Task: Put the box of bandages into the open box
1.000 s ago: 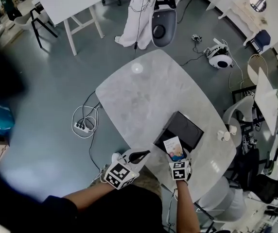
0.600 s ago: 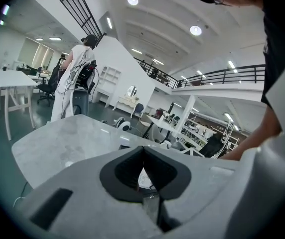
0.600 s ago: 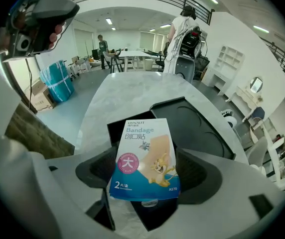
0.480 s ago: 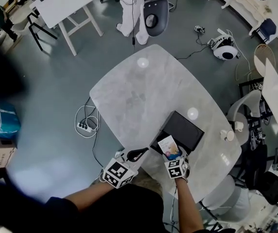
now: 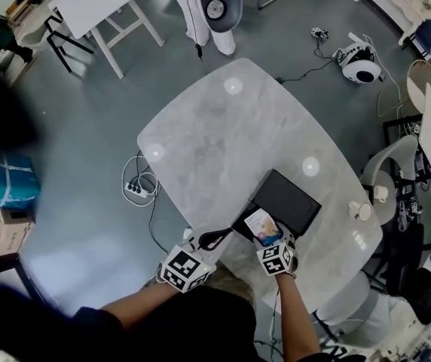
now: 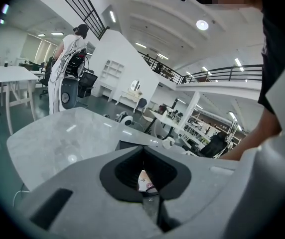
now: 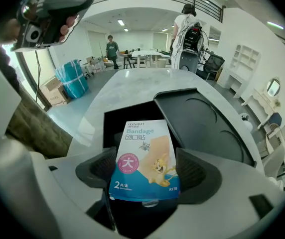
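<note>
The box of bandages is white and blue with a cartoon print. My right gripper is shut on its lower part and holds it upright. Just beyond it lies the open black box, its lid folded out to the right. From the head view the box of bandages hangs over the near left corner of the open box, above my right gripper. My left gripper is shut and holds nothing, just left of the open box at the table's near edge. Through the left gripper jaws a sliver of the bandage box shows.
The grey marble table is oval, with its near edge right by my grippers. A white cup stands near its right edge. A power strip with cables lies on the floor at the left. Chairs stand at the right.
The head camera has tilted, so the table sits lower in view. The right gripper with the bandage box has shifted slightly left along the open box's near edge. The left gripper has stayed put.
</note>
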`<state>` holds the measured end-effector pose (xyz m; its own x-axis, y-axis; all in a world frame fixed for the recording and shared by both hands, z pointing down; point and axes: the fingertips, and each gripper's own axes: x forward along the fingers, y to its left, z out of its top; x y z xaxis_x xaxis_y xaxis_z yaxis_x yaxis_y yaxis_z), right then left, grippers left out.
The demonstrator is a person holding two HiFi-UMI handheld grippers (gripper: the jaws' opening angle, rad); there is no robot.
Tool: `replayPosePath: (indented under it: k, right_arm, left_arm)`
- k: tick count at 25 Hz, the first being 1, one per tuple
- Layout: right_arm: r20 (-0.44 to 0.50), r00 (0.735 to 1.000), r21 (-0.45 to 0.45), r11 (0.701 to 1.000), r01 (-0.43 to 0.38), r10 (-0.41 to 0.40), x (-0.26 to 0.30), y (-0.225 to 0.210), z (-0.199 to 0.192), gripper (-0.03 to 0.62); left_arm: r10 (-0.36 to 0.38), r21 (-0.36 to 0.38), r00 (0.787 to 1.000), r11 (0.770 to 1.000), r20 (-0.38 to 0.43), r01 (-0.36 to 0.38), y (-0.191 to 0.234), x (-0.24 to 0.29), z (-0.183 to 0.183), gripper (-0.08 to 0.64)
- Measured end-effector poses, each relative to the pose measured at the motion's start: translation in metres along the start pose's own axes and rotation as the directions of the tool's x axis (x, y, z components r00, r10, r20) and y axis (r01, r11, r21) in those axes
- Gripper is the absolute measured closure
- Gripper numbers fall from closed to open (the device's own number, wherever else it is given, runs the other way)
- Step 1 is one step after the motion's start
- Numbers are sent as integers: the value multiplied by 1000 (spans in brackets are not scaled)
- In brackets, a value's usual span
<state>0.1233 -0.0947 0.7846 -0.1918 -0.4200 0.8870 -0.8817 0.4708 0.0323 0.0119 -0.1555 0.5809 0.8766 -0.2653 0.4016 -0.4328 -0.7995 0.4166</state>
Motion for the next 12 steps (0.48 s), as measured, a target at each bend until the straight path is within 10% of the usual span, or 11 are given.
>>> replayPosePath:
  k: [12]
  right_arm:
    - [7,998,2,998,-55,55,23,0,-7,256]
  left_arm:
    - [31,-27,999,999,-29,-32,6,20,-6,545]
